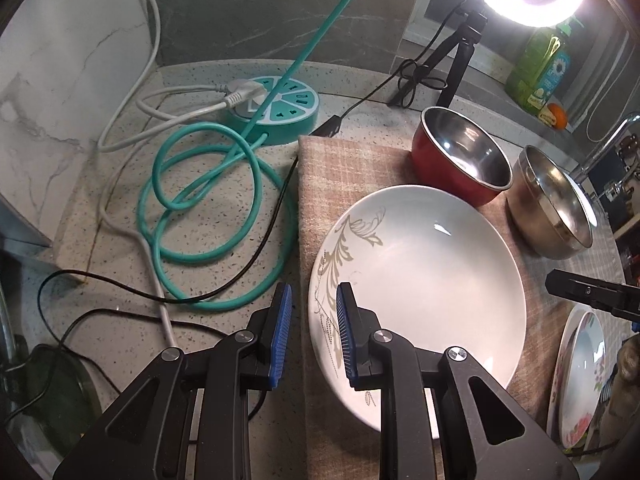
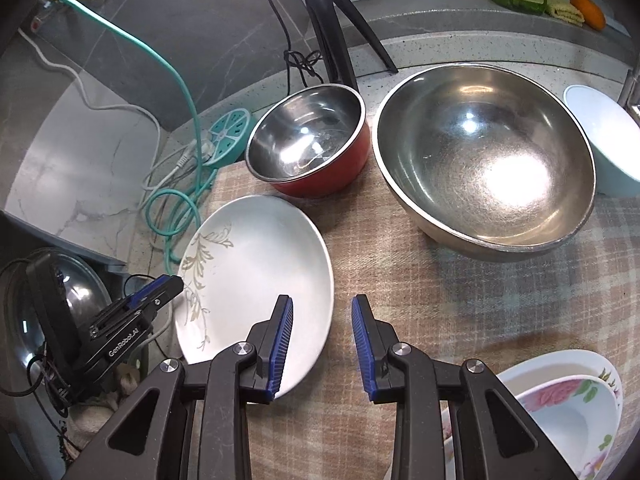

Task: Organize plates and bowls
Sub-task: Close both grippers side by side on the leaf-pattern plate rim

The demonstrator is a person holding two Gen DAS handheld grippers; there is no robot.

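My left gripper hangs at lower centre, fingers slightly apart and empty, astride the white plate's left rim, perhaps not touching. My right gripper, also parted and empty, sits beside that plate; red bowl and steel bowl fill the upper frame.

Both wrist cameras look steeply down, close above, sharing the leaf-patterned plate.

"GenRoboAI" on the left claw
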